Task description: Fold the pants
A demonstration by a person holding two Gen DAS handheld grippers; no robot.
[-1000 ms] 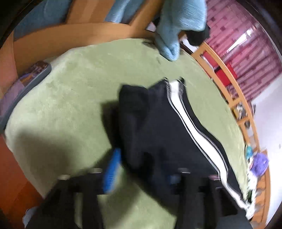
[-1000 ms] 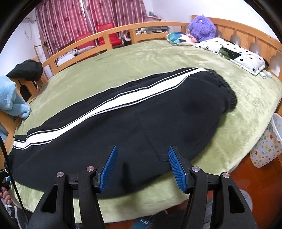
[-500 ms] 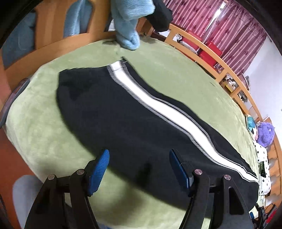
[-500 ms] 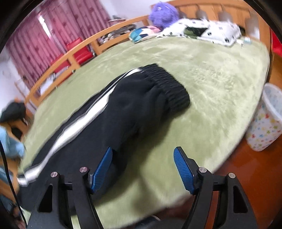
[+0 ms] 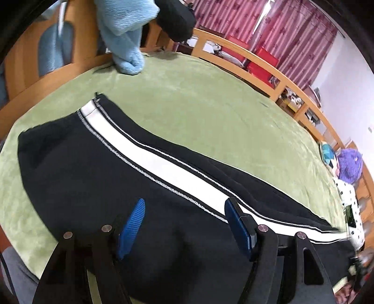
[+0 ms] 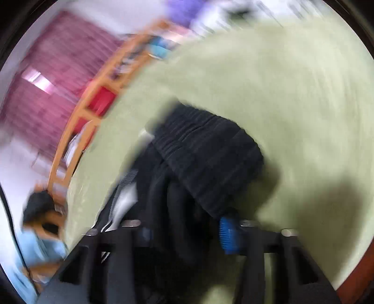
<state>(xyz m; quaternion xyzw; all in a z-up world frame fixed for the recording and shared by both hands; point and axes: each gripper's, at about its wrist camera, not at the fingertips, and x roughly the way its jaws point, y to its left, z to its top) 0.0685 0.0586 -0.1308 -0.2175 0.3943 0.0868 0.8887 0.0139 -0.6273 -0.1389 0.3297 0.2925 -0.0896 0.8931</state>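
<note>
Black pants [image 5: 93, 168] with a white side stripe [image 5: 163, 168] lie stretched flat across the green blanket [image 5: 210, 98]. The leg cuff is at the upper left of the left wrist view. My left gripper [image 5: 185, 203] hovers over the middle of the leg, open, with nothing between its fingers. The right wrist view is badly blurred. It shows the ribbed waistband [image 6: 210, 154] bunched up on the green blanket [image 6: 292, 93]. My right gripper [image 6: 184, 229] is closing, black cloth fills the gap between its jaws, and the blue pad [image 6: 228, 233] touches the waistband's edge.
A light blue cloth [image 5: 126, 35] and a black garment [image 5: 175, 21] hang over the wooden bed rail [image 5: 233, 49] at the far end. A purple plush toy [image 5: 349, 167] and a spotted pillow [image 5: 350, 201] lie at the right. The floor's edge [image 6: 355, 280] shows near the right gripper.
My left gripper let go of the leg end and drew away along the pants, now laid flat. My right gripper swung to the waistband and narrowed its jaws around it.
</note>
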